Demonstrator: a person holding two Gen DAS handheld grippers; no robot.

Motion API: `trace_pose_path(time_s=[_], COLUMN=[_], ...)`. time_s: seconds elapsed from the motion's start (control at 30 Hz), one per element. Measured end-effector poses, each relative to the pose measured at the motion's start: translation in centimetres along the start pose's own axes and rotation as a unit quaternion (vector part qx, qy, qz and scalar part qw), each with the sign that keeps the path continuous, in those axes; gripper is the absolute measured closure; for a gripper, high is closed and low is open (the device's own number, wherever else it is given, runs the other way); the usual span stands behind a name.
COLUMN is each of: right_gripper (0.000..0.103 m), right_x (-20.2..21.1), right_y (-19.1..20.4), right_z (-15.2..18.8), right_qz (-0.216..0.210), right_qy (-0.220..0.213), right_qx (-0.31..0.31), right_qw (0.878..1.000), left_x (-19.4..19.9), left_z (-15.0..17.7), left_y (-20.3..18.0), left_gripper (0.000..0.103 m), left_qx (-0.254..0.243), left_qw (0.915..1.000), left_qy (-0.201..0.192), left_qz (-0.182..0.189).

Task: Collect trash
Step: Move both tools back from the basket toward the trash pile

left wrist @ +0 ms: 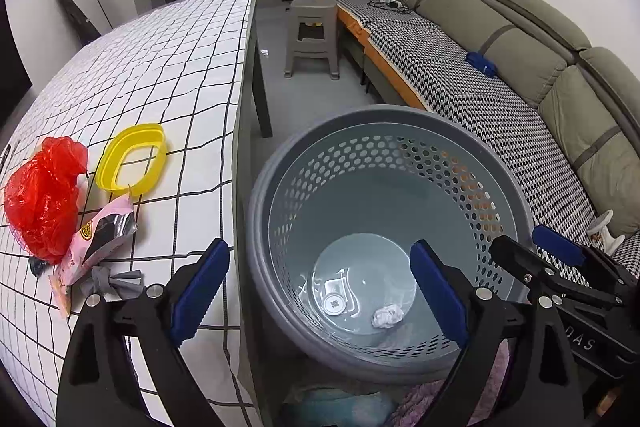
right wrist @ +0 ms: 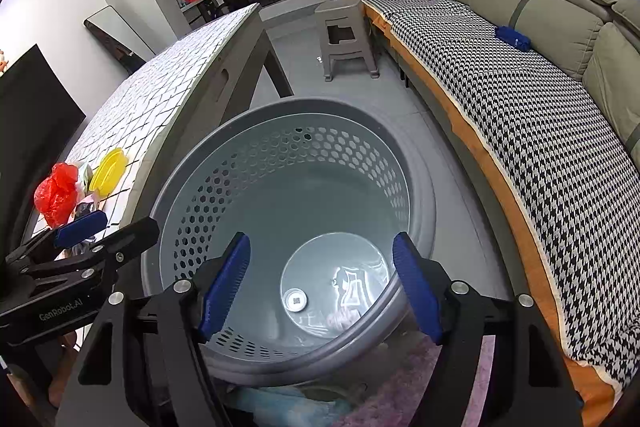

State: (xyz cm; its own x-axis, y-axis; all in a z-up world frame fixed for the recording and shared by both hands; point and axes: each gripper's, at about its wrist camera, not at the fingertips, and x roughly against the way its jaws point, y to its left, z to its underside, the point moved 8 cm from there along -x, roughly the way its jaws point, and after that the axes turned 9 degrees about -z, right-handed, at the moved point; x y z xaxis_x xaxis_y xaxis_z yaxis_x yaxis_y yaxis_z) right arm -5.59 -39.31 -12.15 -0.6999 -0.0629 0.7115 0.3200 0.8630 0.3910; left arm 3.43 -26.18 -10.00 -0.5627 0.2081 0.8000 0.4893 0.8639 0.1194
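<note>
A grey perforated bin (left wrist: 280, 163) stands on the floor beside the table, and both grippers hang over its mouth. My left gripper (left wrist: 318, 247) is open with nothing between its blue pads. My right gripper (right wrist: 320, 239) is open and empty too. A crumpled white paper ball (left wrist: 387, 315) and a round white label (left wrist: 334, 303) lie on the bin's floor. A pale blurred scrap (right wrist: 340, 319) shows there in the right wrist view. On the checked tablecloth lie a red plastic bag (left wrist: 44, 199), a yellow ring lid (left wrist: 132, 159), a pink snack wrapper (left wrist: 100, 239) and a grey crumpled scrap (left wrist: 116, 281).
The table's edge (left wrist: 240, 147) runs just left of the bin. A grey plastic stool (left wrist: 312, 35) stands on the floor behind it. A long sofa with a houndstooth cover (left wrist: 460, 75) lines the right side. A pinkish rug and blue cloth (right wrist: 304, 407) lie under the bin's near side.
</note>
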Motion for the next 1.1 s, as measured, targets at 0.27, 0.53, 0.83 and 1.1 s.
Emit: trace_pose_path(time_s=[0.27, 0.53, 0.83, 1.1], right_gripper=[0.028, 0.028, 0.027, 0.027], right_x=[0.7, 1.4, 2.3, 3.4], right_y=[0.8, 2.2, 4.2, 6.2], right_z=[0.1, 0.6, 1.2, 1.8], right_qz=[-0.005, -0.01, -0.013, -0.01], right_qy=[-0.011, -0.017, -0.024, -0.033], right_qx=[0.004, 0.014, 0.029, 0.052], right_qw=[1.0, 1.0, 0.999, 0.998], left_x=[0.9, 2.0, 3.4, 4.8], left_z=[0.1, 0.6, 1.5, 2.4], left_y=[0.8, 2.0, 3.5, 5.2], left_gripper=[0.012, 0.009, 0.008, 0.008], left_qx=[0.005, 0.016, 0.029, 0.041], left_qw=[0.9999, 0.9996, 0.999, 0.998], left_qy=[-0.012, -0.023, -0.034, -0.047], left_qz=[-0.005, -0.003, -0.004, -0.007])
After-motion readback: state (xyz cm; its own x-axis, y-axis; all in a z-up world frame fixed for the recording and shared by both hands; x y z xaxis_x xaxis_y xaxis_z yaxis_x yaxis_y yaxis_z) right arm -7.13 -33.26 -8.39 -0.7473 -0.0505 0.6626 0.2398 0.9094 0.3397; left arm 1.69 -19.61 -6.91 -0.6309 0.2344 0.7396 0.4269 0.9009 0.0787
